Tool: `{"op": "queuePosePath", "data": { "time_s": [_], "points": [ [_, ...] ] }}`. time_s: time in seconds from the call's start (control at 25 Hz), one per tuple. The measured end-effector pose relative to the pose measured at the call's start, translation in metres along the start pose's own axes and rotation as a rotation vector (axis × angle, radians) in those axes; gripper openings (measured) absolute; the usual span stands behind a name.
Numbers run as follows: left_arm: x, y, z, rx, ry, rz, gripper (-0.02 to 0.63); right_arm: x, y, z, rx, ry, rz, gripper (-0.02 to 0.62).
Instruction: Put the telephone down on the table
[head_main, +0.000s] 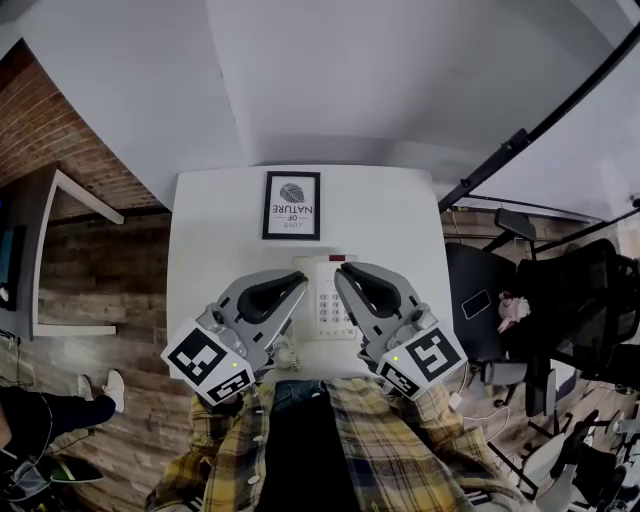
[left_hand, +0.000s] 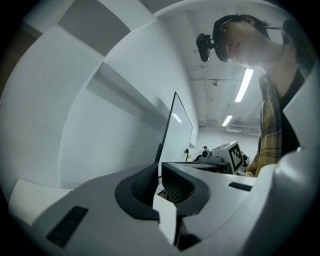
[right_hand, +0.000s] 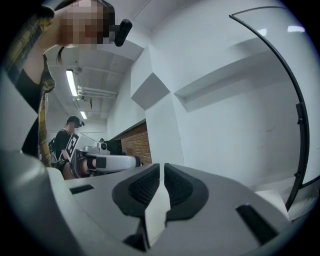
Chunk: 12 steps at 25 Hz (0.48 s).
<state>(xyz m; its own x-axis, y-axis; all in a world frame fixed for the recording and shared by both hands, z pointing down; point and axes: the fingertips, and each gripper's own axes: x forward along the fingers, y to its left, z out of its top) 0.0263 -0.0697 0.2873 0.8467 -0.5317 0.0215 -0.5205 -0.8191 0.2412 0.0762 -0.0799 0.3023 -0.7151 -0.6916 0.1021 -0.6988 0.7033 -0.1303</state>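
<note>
A white telephone (head_main: 328, 303) with a grey keypad lies flat on the white table (head_main: 390, 210), near its front edge. My left gripper (head_main: 296, 282) rests at the phone's left side and my right gripper (head_main: 345, 272) at its right, both partly covering it. In the left gripper view the left gripper's (left_hand: 159, 176) dark pads sit together with nothing between them. The right gripper (right_hand: 162, 176) looks the same in its own view, pads closed and empty. Both gripper cameras point up at walls and ceiling, so neither shows the phone.
A black-framed picture (head_main: 291, 205) lies flat at the table's far middle. Black office chairs (head_main: 570, 300) stand to the right, one with a dark phone (head_main: 476, 303) on its seat. A brick wall and a side table (head_main: 60, 250) are on the left. The person's plaid shirt (head_main: 400, 450) fills the bottom.
</note>
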Motion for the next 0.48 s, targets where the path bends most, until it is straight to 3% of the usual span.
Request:
{"op": "queuePosePath", "data": {
  "time_s": [0.24,0.48],
  "points": [
    [0.004,-0.014,0.004,0.08,0.003,-0.022,0.016,-0.004,0.001,0.002,0.018,-0.019,0.013,0.037],
    [0.009,-0.02,0.007,0.111,0.004,-0.039,0.015,-0.003,0.001,0.001,0.013,-0.011,0.032,0.028]
  ]
}}
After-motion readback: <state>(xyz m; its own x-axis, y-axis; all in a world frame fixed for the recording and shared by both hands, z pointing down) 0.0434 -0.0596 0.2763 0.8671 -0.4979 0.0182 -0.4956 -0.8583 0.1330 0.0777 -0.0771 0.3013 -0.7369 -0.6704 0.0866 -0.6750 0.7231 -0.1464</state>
